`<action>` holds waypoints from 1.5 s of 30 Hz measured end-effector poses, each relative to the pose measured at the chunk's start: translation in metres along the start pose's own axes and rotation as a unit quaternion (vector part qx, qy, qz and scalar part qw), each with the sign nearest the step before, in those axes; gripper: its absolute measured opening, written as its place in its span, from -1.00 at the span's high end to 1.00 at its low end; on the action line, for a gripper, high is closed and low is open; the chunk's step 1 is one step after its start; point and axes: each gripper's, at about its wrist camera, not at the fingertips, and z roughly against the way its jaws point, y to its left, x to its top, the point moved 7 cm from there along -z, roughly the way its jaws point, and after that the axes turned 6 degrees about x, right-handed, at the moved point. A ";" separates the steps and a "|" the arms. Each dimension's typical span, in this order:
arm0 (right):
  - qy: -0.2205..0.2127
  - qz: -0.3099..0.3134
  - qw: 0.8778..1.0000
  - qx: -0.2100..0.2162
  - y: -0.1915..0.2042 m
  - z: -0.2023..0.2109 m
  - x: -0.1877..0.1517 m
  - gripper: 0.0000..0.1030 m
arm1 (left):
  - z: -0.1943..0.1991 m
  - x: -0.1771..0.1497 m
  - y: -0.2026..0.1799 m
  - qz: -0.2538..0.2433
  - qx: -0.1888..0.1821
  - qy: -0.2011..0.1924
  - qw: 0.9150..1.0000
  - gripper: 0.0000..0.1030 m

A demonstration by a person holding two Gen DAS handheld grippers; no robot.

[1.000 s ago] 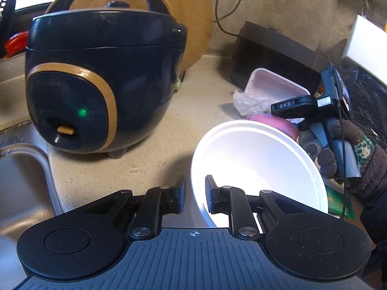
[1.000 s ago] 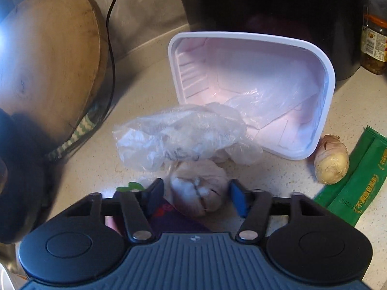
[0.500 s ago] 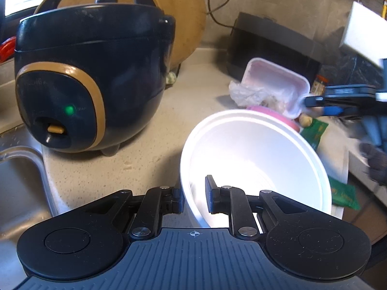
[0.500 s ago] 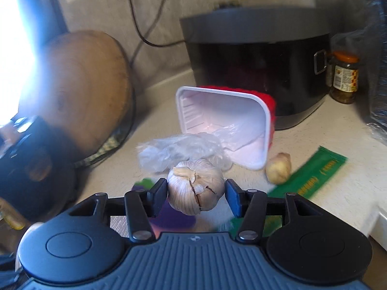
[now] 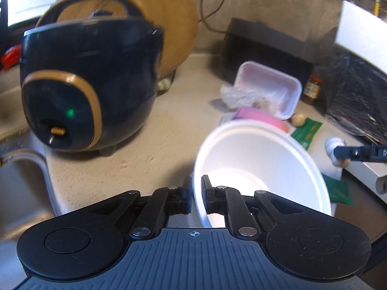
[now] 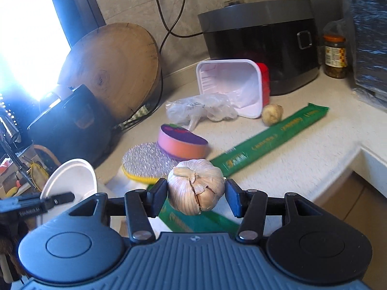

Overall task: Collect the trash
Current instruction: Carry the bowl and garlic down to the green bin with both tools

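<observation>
A white foam bowl (image 5: 261, 159) stands tilted on its side over the counter, and my left gripper (image 5: 195, 188) is shut on its near rim. In the right wrist view the same bowl (image 6: 72, 181) shows at lower left with one left finger (image 6: 60, 197) on its rim. My right gripper (image 6: 196, 189) is shut on a garlic bulb (image 6: 198, 181), held above the counter. From the left wrist view that garlic bulb (image 5: 335, 142) appears at the far right edge. A pink foam tray (image 6: 229, 84) lies on its side with crumpled plastic wrap (image 6: 198, 108) spilling out.
On the counter lie a long green packet (image 6: 271, 140), a small knobbly root (image 6: 272, 113), a pink sponge (image 6: 181, 145) and a silver scourer (image 6: 145, 162). Behind stand a dark rice cooker (image 5: 84, 84), a black cooker (image 6: 261, 48), a wooden board (image 6: 113, 67) and a jar (image 6: 335, 55). A sink (image 5: 19, 181) is left.
My right gripper lifted the garlic bulb off the counter and drew back from the pink tray. The left fingers closed tighter onto the bowl's rim.
</observation>
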 end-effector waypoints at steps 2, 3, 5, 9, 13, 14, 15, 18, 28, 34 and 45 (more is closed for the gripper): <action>-0.009 -0.004 1.000 0.002 -0.002 0.014 -0.007 -0.01 | 0.011 0.001 -0.007 -0.012 0.000 -0.017 1.000 0.79; -0.015 -0.005 1.000 0.004 -0.003 0.021 -0.010 -0.01 | 0.017 0.002 -0.011 -0.018 0.000 -0.027 0.999 0.78; -0.028 -0.005 1.000 0.004 -0.005 0.037 -0.017 -0.01 | 0.033 0.004 -0.021 -0.031 -0.001 -0.055 0.998 0.78; -0.064 0.006 0.998 -0.006 -0.010 0.073 -0.038 -0.01 | 0.064 0.005 -0.049 -0.045 -0.021 -0.105 0.993 0.78; -0.101 0.004 0.994 -0.049 -0.034 0.112 -0.064 -0.01 | 0.078 -0.013 -0.101 -0.067 -0.094 -0.115 0.987 0.78; -0.109 0.001 0.992 -0.063 -0.042 0.121 -0.071 -0.01 | 0.077 -0.021 -0.118 -0.075 -0.117 -0.110 0.984 0.78; -0.116 -0.002 0.990 -0.080 -0.052 0.132 -0.077 -0.01 | 0.075 -0.030 -0.135 -0.083 -0.141 -0.103 0.981 0.78; -0.126 -0.016 0.984 -0.129 -0.084 0.156 -0.097 -0.02 | 0.050 -0.062 -0.184 -0.094 -0.212 -0.059 0.971 0.78; -0.070 -0.061 0.965 -0.246 -0.201 0.130 -0.174 -0.02 | -0.141 -0.227 -0.313 -0.180 -0.213 0.150 0.949 0.78; -0.005 -0.112 0.969 -0.221 -0.248 0.074 -0.221 -0.01 | -0.255 -0.310 -0.335 -0.204 -0.146 0.243 0.937 0.78; 0.077 -0.195 0.956 -0.203 -0.303 0.042 -0.272 -0.01 | -0.334 -0.361 -0.341 -0.149 -0.119 0.264 0.946 0.44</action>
